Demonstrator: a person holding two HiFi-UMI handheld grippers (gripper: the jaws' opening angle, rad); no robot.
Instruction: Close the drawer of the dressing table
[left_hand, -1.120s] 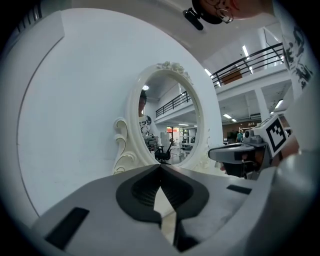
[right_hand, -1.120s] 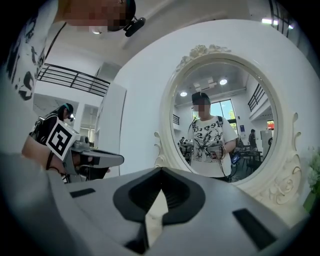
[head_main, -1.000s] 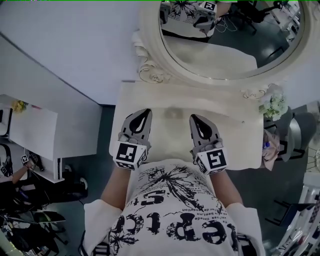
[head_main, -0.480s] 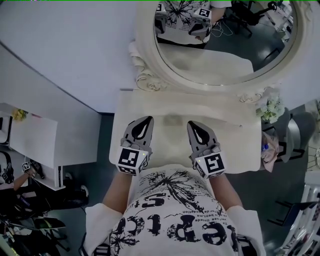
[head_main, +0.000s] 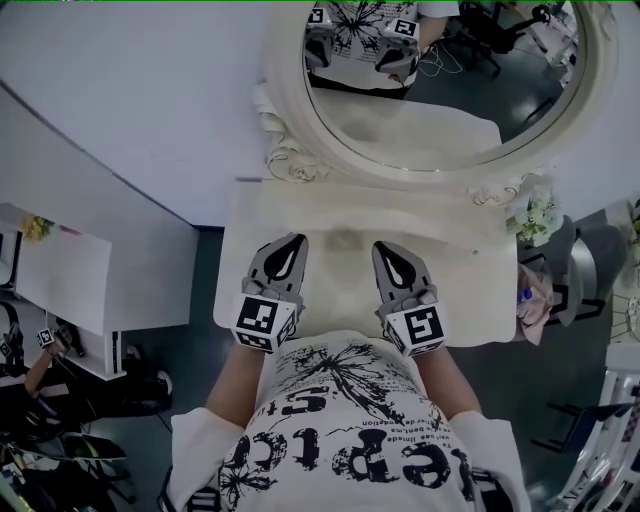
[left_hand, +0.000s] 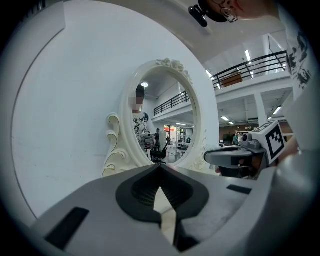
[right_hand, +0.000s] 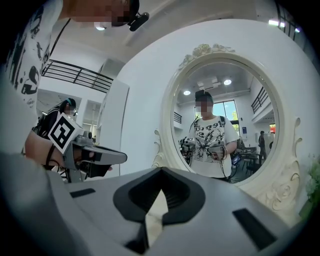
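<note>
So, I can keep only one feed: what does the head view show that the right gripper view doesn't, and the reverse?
Head view only: the tabletop from above and a white desk at the left. Right gripper view only: a railing. Both: the mirror, the left gripper and the right gripper, both shut.

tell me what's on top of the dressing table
The dressing table looks bare except the oval mirror at its back and white flowers at its right corner. The left tool, right tool and the person's torso hide its front.
</note>
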